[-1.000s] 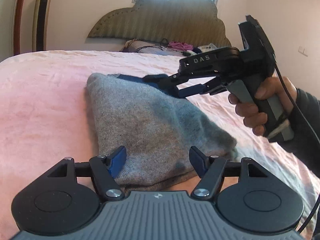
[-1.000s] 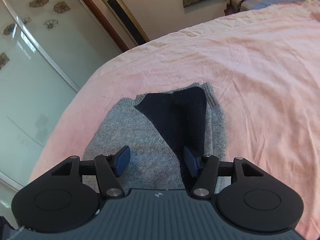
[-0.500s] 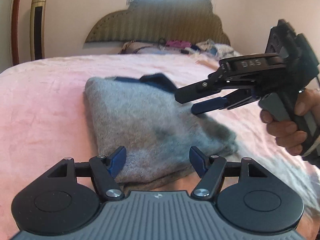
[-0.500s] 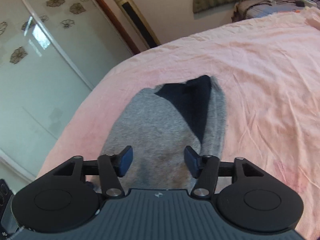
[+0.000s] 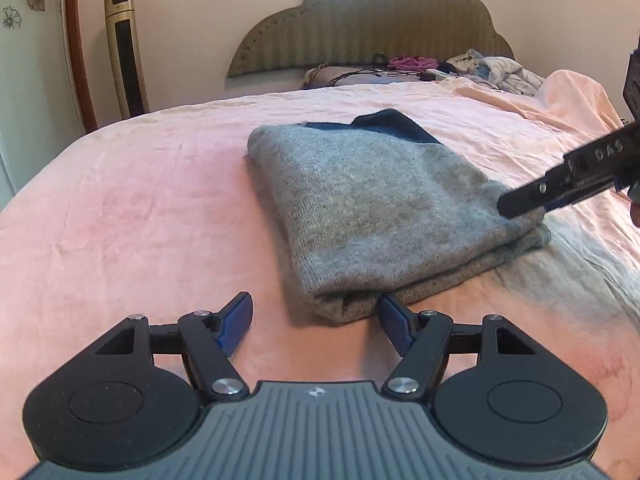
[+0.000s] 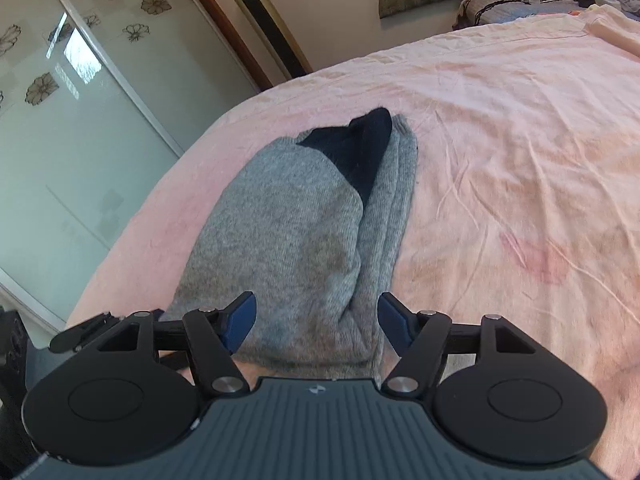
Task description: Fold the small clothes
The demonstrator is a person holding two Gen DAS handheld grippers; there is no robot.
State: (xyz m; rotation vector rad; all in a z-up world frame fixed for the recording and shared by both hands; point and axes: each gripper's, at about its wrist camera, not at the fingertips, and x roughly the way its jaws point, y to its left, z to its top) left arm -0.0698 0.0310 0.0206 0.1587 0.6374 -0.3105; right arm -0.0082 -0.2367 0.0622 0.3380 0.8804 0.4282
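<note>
I have the grey sweater (image 5: 372,208) folded in layers on the pink bed (image 5: 140,216). My left tongs (image 5: 316,322) are spread, empty, near its edge. My right tongs (image 6: 316,320), just closing, straddle its near end without pinching. Next I'd judge one more fold. No containers.

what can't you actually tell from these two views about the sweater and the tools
- Right tool, left wrist view: tip sits at the grey sweater corner; contact unclear, body cut by the frame edge.
- Sweater's near end, right wrist view: hidden behind the tool body.
- Clutter by the headboard: too small to identify.
- Left tool: open, holding nothing.
</note>
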